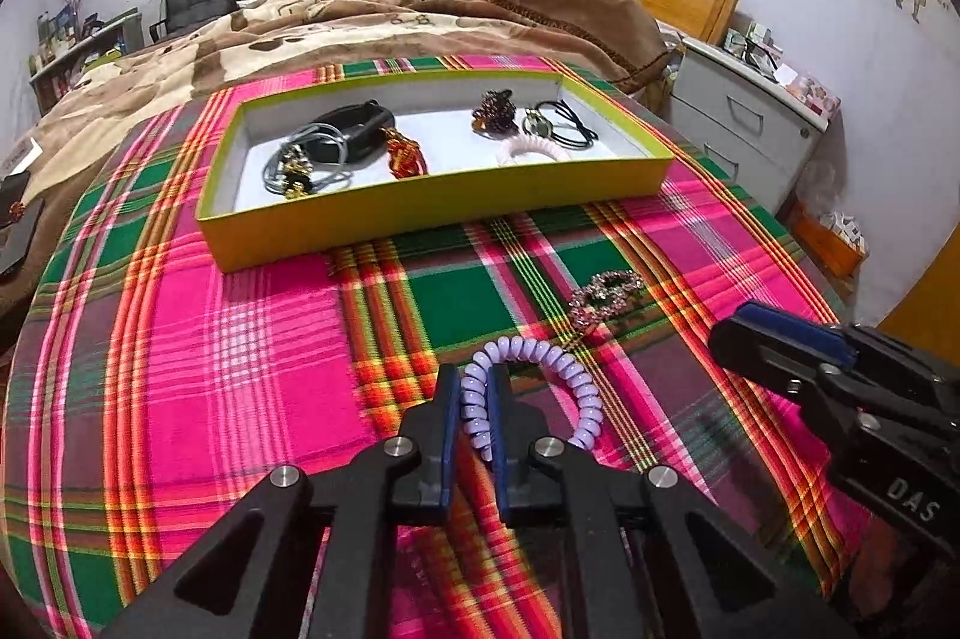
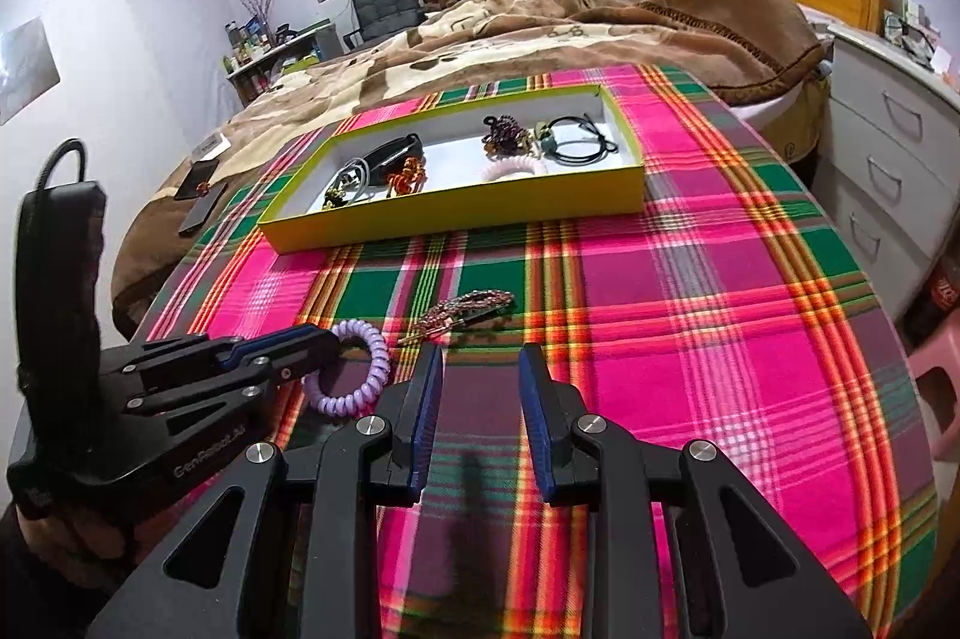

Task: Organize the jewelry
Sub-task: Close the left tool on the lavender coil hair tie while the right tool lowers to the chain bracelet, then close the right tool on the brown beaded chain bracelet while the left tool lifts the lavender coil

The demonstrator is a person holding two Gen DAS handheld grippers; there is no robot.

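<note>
Through the left wrist camera, your left gripper (image 1: pixel 474 399) had its jaws drawn narrow on one side of the lilac spiral hair tie (image 1: pixel 540 387), the blue pads pressing the coil between them while the rest of the loop lay on the plaid cloth (image 1: pixel 240 339) covering the bench. Just beyond the tie sat the sparkly pink hair clip (image 1: pixel 603 297), apart from it. Farther back stood the yellow-green tray (image 1: pixel 420 207), holding a black band (image 1: pixel 360 123), a grey cord with gold beads (image 1: pixel 300 165), a red-orange knot (image 1: pixel 405 156), a dark beaded piece (image 1: pixel 495 111), a black elastic (image 1: pixel 564 129) and a pale pink spiral tie (image 1: pixel 531 150). Your right gripper (image 1: pixel 780 339) came in from the right edge; from this side you could not tell how its jaws stood.

Through the right wrist camera, your right gripper (image 2: pixel 480 369) stood partly open above the cloth (image 2: pixel 720 339) with nothing between its pads. The hair clip (image 2: pixel 462 312) lay just ahead of its left finger. To the left, your left gripper (image 2: pixel 327 345) was clamped on the hair tie (image 2: pixel 360 375), your hand (image 2: pixel 72 525) at its handle. The tray (image 2: pixel 456 219) sat well beyond, near the bed's brown blanket (image 2: pixel 600 27).
</note>
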